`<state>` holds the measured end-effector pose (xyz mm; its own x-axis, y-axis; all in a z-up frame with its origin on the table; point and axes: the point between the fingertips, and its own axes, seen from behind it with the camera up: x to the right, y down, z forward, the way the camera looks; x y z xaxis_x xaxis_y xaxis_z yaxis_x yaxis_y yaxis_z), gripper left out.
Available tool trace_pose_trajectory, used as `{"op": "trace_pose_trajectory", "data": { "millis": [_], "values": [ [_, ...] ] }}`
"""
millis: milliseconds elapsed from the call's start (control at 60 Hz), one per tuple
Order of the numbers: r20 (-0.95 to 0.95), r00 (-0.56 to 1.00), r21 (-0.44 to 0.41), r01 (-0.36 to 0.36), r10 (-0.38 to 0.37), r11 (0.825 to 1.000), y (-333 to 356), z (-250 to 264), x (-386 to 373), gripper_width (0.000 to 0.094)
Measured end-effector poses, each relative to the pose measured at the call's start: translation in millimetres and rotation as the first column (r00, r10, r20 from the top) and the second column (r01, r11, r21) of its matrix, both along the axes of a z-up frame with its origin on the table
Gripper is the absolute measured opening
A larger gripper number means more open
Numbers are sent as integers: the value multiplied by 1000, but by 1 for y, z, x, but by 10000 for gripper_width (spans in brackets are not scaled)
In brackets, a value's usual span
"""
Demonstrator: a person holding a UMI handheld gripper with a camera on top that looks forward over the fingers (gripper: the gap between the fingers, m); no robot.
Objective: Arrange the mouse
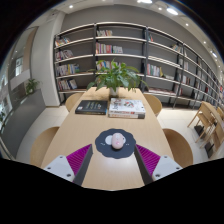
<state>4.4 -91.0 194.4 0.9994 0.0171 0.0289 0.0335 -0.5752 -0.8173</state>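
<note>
A small pink-white mouse (117,142) lies on a dark round mouse mat (116,143) on a light wooden table (110,124). My gripper (112,161) is open and empty. Its fingers (78,158) with magenta pads stand wide apart just short of the mat, one at each side. The mouse sits just ahead of the fingertips, centred between them, with clear gaps to both pads.
Beyond the mat lie a dark book (92,106) and a lighter book (127,107), with a potted plant (117,76) behind them. Curved chairs (44,143) flank the table. Bookshelves (120,50) line the far wall.
</note>
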Motion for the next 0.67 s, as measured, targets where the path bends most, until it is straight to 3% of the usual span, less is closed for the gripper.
{"op": "trace_pose_trajectory", "data": {
  "millis": [367,667],
  "values": [
    [-35,999,17,-7,7,1000,-94,12,-4,840],
    [-54,999,24,-2,3,1000,-115,16,-3,828]
  ]
}}
